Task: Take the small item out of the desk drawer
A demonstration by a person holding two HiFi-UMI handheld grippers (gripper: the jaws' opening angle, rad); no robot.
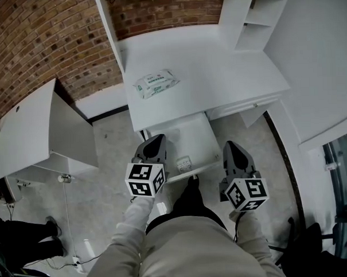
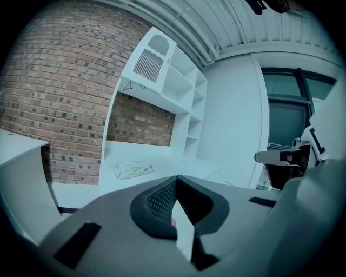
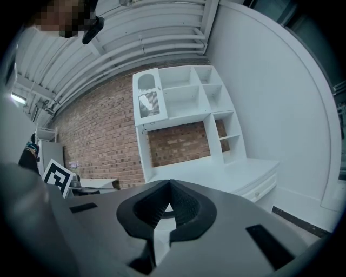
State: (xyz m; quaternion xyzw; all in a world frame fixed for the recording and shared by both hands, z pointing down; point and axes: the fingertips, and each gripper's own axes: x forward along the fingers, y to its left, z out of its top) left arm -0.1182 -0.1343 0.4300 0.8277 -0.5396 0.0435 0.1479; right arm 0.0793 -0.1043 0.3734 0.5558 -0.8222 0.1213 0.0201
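While both grippers hover clenched and empty, the left gripper (image 1: 157, 140) at the drawer's (image 1: 187, 131) left edge and the right gripper (image 1: 229, 145) off its right front corner, the item (image 1: 184, 162) lies inside the drawer near its front wall. It looks like a small, pale, stiff block, probably light. A pinch across its short sides from above should hold it, though the smooth drawer bottom may let it skid. Brick wall (image 1: 37, 43) rises beyond the drawer, speckled floor (image 1: 111, 161) spreads beside it, and above it is the white desk (image 1: 216, 70) with a wipes pack (image 1: 155, 84).
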